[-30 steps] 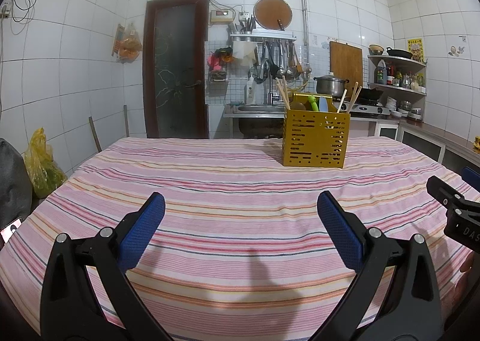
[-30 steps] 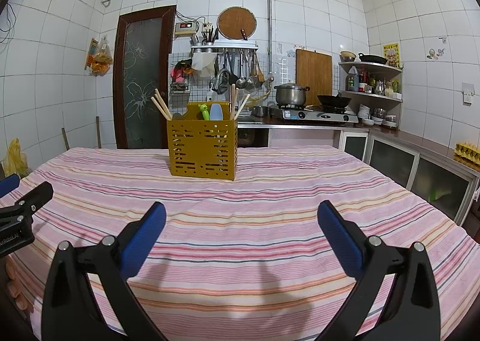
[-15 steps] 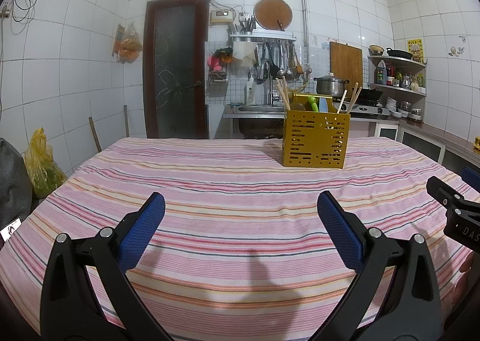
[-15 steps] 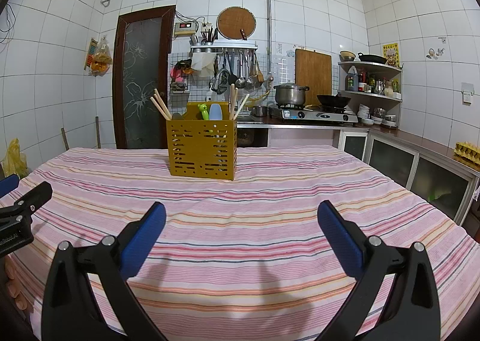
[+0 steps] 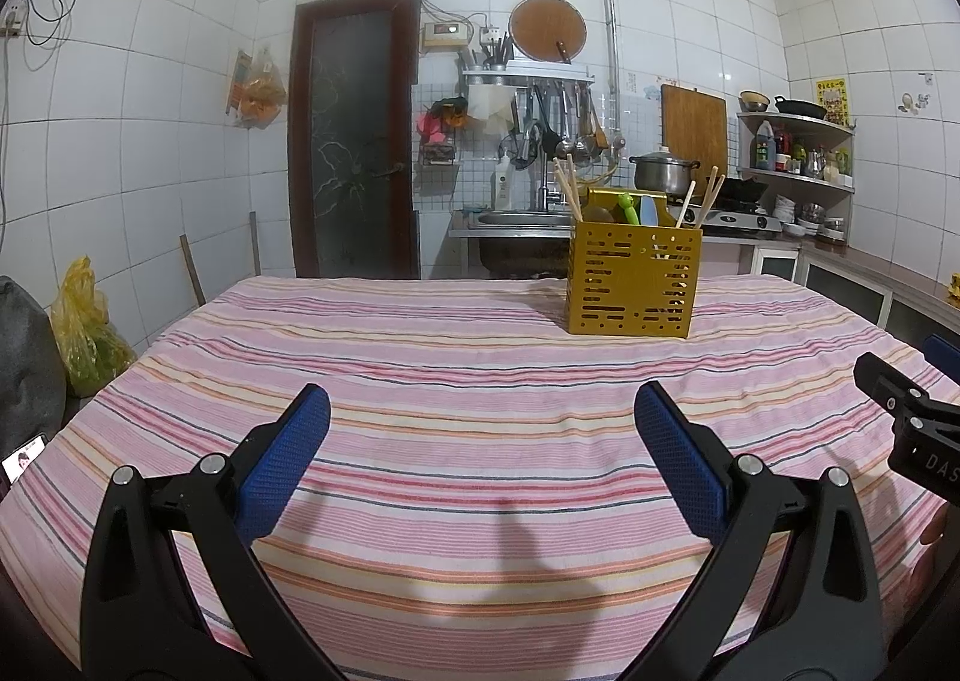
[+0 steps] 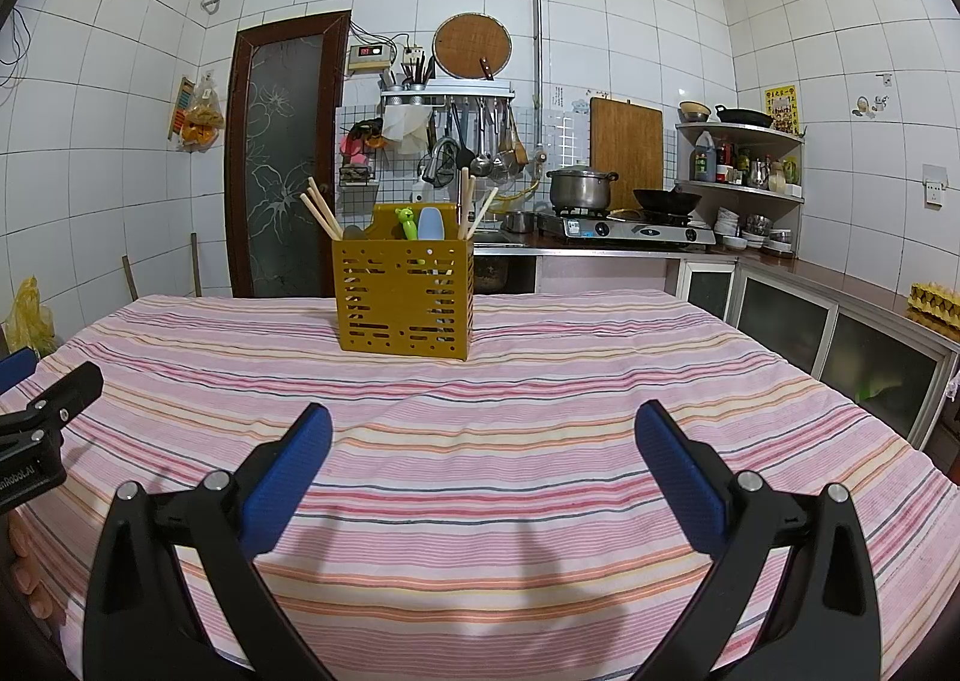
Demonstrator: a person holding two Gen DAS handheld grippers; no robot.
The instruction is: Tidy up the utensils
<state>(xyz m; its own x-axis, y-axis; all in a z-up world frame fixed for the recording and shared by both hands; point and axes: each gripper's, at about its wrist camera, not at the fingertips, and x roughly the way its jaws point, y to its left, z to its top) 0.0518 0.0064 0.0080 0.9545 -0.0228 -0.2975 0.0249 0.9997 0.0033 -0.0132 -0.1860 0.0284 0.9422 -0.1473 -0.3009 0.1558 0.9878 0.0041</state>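
Striped pink cloth covers the tabletop (image 6: 510,441) in a white-tiled kitchen. Yellow utensil holder (image 6: 403,294) stands upright toward the far edge, with chopsticks (image 6: 321,216) and spoons inside. Left gripper (image 5: 480,441) and right gripper (image 6: 483,444) hover near the front edge, jaws apart, empty.

Striped tablecloth (image 5: 480,369), steel pot (image 6: 581,188) on stove (image 6: 630,230)
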